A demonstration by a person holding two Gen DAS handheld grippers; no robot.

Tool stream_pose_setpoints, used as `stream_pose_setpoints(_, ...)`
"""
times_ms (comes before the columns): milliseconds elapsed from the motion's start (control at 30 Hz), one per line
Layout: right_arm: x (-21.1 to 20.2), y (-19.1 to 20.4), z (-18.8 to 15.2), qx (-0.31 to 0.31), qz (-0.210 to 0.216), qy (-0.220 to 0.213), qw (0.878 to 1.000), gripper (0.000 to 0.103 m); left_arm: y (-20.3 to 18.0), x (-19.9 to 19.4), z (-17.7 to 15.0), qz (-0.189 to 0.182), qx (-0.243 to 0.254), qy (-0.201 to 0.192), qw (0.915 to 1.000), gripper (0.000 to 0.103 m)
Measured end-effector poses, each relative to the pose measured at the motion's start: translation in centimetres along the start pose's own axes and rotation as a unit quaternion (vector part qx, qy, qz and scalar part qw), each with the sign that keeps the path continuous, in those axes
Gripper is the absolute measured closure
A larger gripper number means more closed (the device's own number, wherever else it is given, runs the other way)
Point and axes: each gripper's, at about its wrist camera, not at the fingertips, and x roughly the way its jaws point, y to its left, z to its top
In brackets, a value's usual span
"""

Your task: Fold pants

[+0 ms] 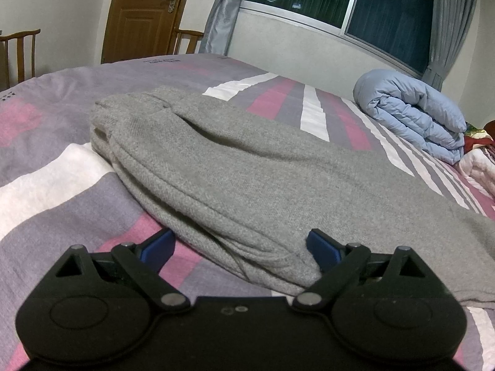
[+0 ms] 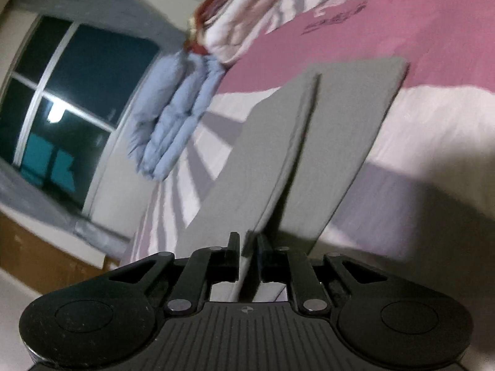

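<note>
Your left tool (image 1: 239, 249) stands released over the grey pants (image 1: 247, 170); your right tool (image 2: 247, 247) clenches their edge on the bed (image 1: 46, 191).

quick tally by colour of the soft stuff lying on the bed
grey: 1, the pants
light blue: 1, the folded duvet
pink and white: 1, the bundled bedding beside the duvet
total: 3
</note>
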Motion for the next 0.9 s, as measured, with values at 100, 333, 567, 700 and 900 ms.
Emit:
stream_pose_setpoints(100, 1.0, -1.2, 1.4, 0.02, -0.007, 0.002, 1.0, 0.09, 0.0, 0.0, 0.0, 0.002, 0.001, 0.0, 1.0, 0.016)
stream_pose_setpoints(333, 2.9, -2.3, 4.2, 0.038, -0.007, -0.006, 0.999, 0.09, -0.2, 0.0, 0.0, 0.004, 0.004, 0.0, 1.0, 0.016)
stream_pose_setpoints(567, -0.5, 1.1, 4.5, -0.066, 0.002, -0.037, 0.997, 0.098, -0.4, 0.0, 0.0, 0.005, 0.003, 0.0, 1.0, 0.016)
stream_pose_setpoints(700, -1.7, 0.3, 3.0, -0.077, -0.031, -0.034, 0.996, 0.098, -0.4, 0.0, 0.0, 0.005, 0.003, -0.001, 1.0, 0.016)
stream_pose_setpoints(900, -1.0, -2.6, 3.5, -0.009, -0.023, -0.023, 0.999, 0.085, -0.4, 0.0, -0.1, 0.003, 0.003, -0.001, 1.0, 0.016)
